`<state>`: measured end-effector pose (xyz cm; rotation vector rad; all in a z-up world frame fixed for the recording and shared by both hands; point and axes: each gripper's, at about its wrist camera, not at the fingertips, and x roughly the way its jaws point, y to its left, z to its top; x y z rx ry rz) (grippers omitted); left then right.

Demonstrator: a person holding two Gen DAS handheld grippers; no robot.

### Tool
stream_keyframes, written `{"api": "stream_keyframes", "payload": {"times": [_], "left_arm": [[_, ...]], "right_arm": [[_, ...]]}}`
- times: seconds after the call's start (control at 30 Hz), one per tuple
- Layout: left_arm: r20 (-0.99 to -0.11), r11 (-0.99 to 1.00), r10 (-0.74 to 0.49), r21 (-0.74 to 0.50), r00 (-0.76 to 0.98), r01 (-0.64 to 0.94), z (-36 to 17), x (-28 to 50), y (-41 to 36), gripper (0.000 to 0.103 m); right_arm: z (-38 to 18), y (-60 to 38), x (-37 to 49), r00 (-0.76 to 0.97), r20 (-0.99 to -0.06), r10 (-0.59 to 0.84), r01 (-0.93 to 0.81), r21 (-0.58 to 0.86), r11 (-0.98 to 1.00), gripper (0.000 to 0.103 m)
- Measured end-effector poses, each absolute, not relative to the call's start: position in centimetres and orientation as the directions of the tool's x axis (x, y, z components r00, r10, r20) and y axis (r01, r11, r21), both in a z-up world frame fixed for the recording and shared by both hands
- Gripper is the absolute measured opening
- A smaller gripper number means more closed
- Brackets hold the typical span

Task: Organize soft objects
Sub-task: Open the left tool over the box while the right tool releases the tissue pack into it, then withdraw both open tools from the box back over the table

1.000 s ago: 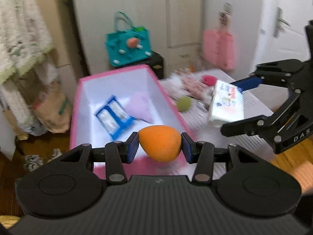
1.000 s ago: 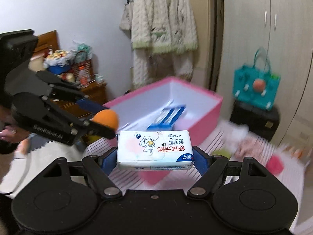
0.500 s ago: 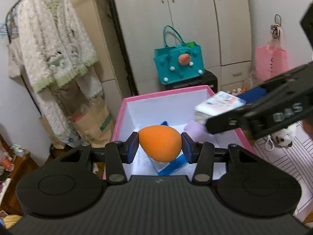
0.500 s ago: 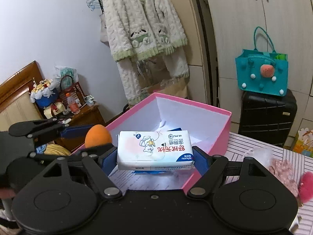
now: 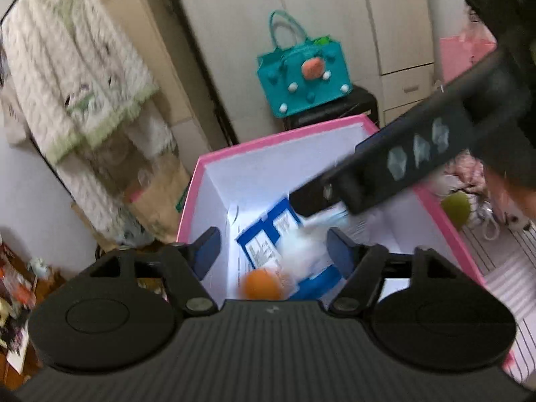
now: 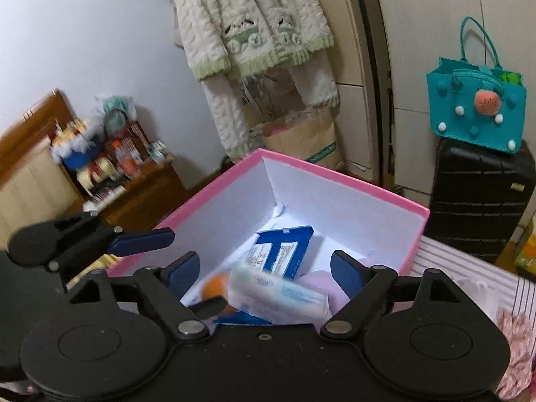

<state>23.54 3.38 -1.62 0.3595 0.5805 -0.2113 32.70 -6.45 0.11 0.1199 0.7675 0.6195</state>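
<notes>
Tissue pack [image 6: 278, 296] motion-blurred, orange ball [image 5: 263, 284] partly hidden, smeared

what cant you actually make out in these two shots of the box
- Orange ball: blurred in both views; whether it has settled on the floor of the pink box cannot be told.
- White tissue pack: smeared by motion in the right wrist view; its print is unreadable.
- Box's near wall: hidden behind each claw's body.
- Blue packet: partly covered by the tissue pack.
- Green ball: partly hidden behind the box rim.
</notes>
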Motion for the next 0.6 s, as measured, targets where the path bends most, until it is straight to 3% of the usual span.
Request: {"api": "stream_keyframes", "payload": {"times": [0.13,0.33,0.6], "left_arm": [[-0.529,0.914,-0.125,0.267,0.840,0.304,-0.1,20.7,3.3,0.075],[-0.532,0.905,-0.211,0.210,0.820,0.369,2.7,16.6,2.8,0.076],[-0.466,0.855,-0.315,0.240,0.827,0.461,5.4,10.5,-0.5,0.077]], "right_arm": [[2.1,-9.3,30.1,0.554,-0.571,0.606,-0.493,0.362,0.791,0.089],[5.4,-12.9,24.7,0.630,-0.567,0.530,-0.458,0.280,0.844,0.089],[7.6,-17.4,17.6,0.680,-0.575,0.455,-0.435,0.184,0.881,0.089]]}}
